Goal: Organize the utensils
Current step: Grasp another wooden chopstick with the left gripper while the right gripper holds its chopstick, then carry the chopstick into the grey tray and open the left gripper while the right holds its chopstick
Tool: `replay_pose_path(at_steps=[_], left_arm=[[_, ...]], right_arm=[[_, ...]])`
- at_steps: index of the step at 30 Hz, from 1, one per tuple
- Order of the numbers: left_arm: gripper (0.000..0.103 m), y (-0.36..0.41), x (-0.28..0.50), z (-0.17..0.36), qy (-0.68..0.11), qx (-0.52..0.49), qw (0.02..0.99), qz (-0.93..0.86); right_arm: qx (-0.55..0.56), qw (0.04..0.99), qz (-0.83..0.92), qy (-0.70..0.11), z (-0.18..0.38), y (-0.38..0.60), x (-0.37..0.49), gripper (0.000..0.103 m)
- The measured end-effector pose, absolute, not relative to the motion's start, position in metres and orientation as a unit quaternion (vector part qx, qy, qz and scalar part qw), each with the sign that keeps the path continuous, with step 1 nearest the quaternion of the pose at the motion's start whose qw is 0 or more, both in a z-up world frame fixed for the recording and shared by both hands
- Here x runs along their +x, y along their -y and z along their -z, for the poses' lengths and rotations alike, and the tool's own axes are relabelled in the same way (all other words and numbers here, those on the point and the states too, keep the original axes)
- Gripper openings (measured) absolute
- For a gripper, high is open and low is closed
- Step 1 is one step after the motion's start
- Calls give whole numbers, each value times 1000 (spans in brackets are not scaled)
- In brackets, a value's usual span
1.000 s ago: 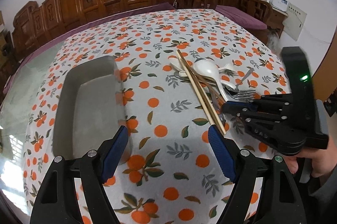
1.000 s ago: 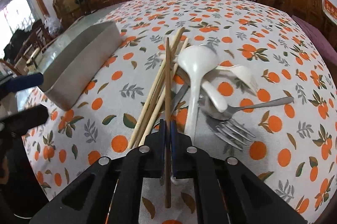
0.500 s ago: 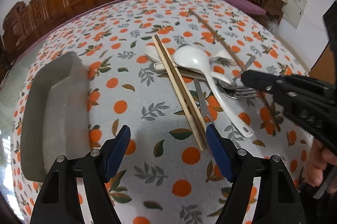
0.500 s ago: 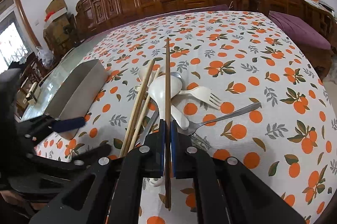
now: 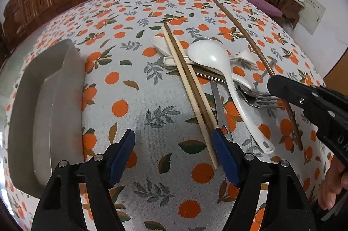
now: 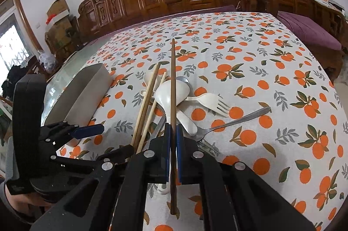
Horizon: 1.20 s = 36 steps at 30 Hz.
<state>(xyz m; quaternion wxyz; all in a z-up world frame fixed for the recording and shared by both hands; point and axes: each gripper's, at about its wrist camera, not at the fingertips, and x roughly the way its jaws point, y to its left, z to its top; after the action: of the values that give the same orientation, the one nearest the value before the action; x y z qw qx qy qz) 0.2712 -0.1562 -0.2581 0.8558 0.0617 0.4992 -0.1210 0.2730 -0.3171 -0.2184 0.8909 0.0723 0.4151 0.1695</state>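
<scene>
Right tool (image 6: 173, 135) has lifted the dark chopstick (image 6: 173, 87) clear of the pile since a second ago, pads clenched on it. Left tool (image 5: 174, 144) hangs released over the worktop (image 5: 152, 100); remaining chopsticks (image 5: 187, 83), white spoon (image 5: 208, 55), forks lie heaped right of the steel tray (image 5: 43, 100).

left hand-held gripper (image 5: 174, 151) open above tablecloth (image 5: 152, 100); chopsticks (image 5: 191, 89) beside right pad.

Orange-fruit patterned tablecloth (image 5: 152, 105), white spoon (image 5: 208, 55), grey tray (image 5: 54, 87).
</scene>
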Motion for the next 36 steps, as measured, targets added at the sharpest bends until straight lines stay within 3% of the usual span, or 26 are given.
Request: replay_pose_path(at_steps=[2,7,12,16,18,20,36], left_arm=[[60,155,272,258,-499,60,856,118],[56,155,273,258,-498,55,857,121],[40,161,279,262,-501,59,855,116],[37,161,281,262,-502,57,856,112],[17,158,282,261,-501,56,857,108],[5,154,282,261,-505,48,854,111],[4,114,239,216,-468,47,874,121]], right_arm=[[69,891,-169,-416,219,315,272,6],[65,891,-169,-416,219,312,271,6],[62,891,-169,-417,220,310,270,6],[63,892,-168,-415,219,311,269,6],[64,892,-167,-416,219,311,270,6],[63,891,-168,-417,219,310,270,6],[26,887,-178,-426,224,283,255,6]])
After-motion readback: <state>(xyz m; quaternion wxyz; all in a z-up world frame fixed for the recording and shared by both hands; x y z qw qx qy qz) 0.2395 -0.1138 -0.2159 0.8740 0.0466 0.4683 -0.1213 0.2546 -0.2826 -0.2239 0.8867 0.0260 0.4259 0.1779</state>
